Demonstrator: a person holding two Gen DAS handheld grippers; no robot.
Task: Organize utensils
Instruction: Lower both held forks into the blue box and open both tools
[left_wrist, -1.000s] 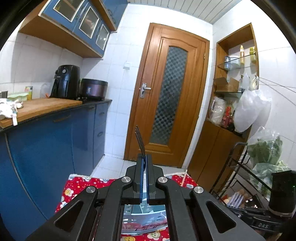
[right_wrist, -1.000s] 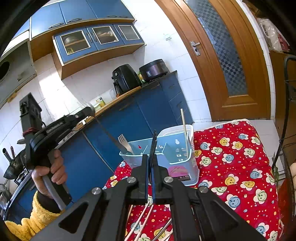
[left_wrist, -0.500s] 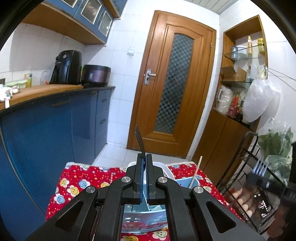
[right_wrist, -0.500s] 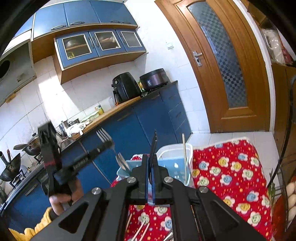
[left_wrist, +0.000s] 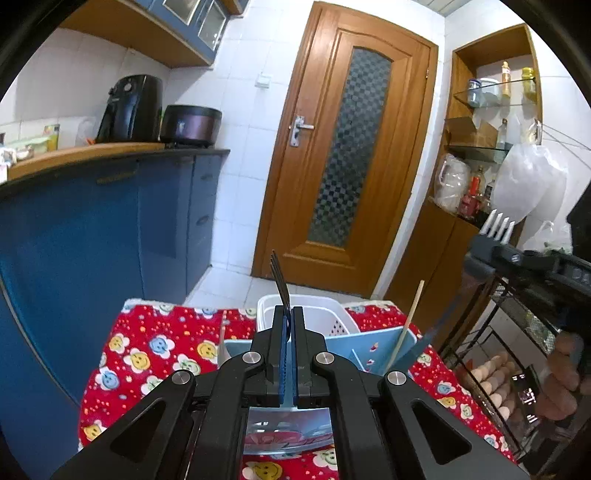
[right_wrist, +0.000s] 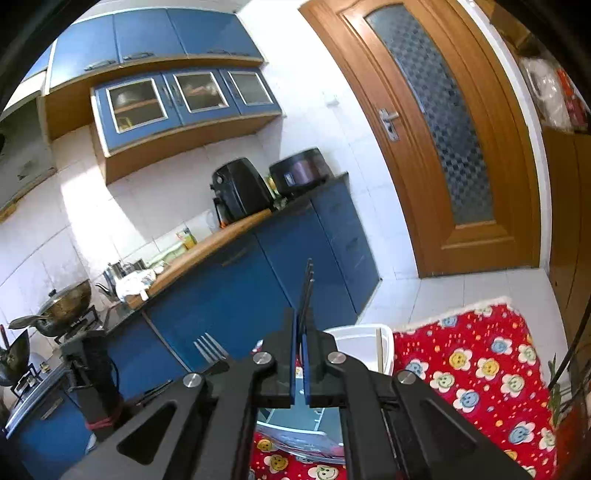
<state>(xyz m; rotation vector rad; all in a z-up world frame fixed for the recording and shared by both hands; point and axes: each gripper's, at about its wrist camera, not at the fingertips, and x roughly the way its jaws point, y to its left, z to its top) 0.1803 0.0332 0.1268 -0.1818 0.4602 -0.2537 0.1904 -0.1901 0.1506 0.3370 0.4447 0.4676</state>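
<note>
Two forks are being carried toward the utensil holder (left_wrist: 373, 347), one in each claw, so the step in hand is judged to be the delivery of the forks into a compartment. The left gripper (left_wrist: 288, 354) is being kept narrow, with its jaws pressed on the handle of a dark fork (left_wrist: 279, 277), and the tines are being pointed up and forward, seen edge-on. The right gripper (right_wrist: 301, 363) is also being kept narrow and is clamping a second fork (right_wrist: 306, 291), again seen edge-on, so its tines are hard to tell apart.

In the left wrist view the light blue holder with its white basket part is being seen directly below and just ahead of the jaws, standing on the red flowered cloth (left_wrist: 147, 347). A wooden chopstick (left_wrist: 408, 321) is already being held upright in a right-hand compartment. In the right wrist view only the white rim of the holder (right_wrist: 364, 332) is being shown, just beside the right jaw, while the other claw's fork (right_wrist: 210, 347) is being seen lower left.

The next move is judged to call for each claw to be tipped so that the fork is being aimed at a compartment, then lowered and opened. Which compartment is being aimed at cannot be told.
</note>
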